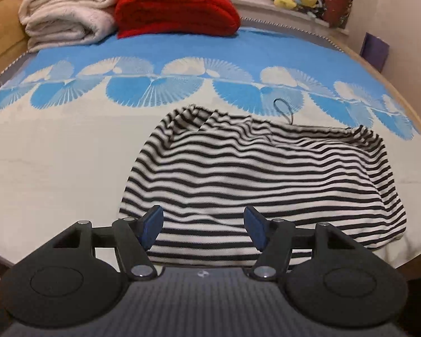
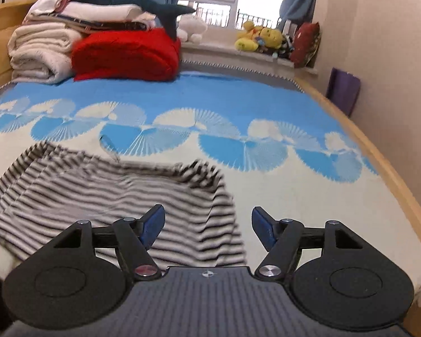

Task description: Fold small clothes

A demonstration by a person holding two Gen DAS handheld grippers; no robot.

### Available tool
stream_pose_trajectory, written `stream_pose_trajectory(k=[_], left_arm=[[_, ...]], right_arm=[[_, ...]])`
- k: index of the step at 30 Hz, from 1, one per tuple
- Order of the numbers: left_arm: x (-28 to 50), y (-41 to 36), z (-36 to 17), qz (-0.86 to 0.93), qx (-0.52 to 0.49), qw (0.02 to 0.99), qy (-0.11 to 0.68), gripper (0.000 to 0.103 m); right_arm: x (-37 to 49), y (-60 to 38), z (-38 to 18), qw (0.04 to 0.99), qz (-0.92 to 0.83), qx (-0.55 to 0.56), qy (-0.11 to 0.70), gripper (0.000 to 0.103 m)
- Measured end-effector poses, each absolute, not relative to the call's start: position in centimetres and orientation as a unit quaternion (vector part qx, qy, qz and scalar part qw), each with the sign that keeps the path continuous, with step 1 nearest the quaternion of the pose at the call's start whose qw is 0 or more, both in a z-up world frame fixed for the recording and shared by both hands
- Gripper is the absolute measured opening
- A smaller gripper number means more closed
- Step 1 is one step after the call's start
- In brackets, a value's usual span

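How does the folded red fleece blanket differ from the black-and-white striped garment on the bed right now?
The folded red fleece blanket is plain, thick and neatly stacked at the head of the bed; the black-and-white striped garment is thin, patterned and lies rumpled near the foot edge, below both open grippers. Both rest on the blue-and-white bedspread.

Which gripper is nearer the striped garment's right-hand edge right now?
Right. The right gripper hangs open over the striped garment at its right-hand edge; the left gripper, also open, sits over its near hem, further left.

striped garment [image 1: 266,174] below parted left gripper [image 1: 203,226]
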State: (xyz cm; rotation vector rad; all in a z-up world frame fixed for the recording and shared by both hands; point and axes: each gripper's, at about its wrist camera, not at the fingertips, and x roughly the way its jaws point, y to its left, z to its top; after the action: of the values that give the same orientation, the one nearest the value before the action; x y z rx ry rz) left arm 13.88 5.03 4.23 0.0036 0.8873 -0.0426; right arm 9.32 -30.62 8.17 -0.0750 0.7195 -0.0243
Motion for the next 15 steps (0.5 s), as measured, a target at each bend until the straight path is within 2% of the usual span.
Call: stream_pose_trajectory(k=[15], left_arm=[[15.0, 6.0, -0.3, -0.029, -0.004, 0.898, 0.44, 0.069]], right_arm=[[7.1, -30.6, 6.5, 0.939, -0.068, 0.008, 0.338, 0.072]])
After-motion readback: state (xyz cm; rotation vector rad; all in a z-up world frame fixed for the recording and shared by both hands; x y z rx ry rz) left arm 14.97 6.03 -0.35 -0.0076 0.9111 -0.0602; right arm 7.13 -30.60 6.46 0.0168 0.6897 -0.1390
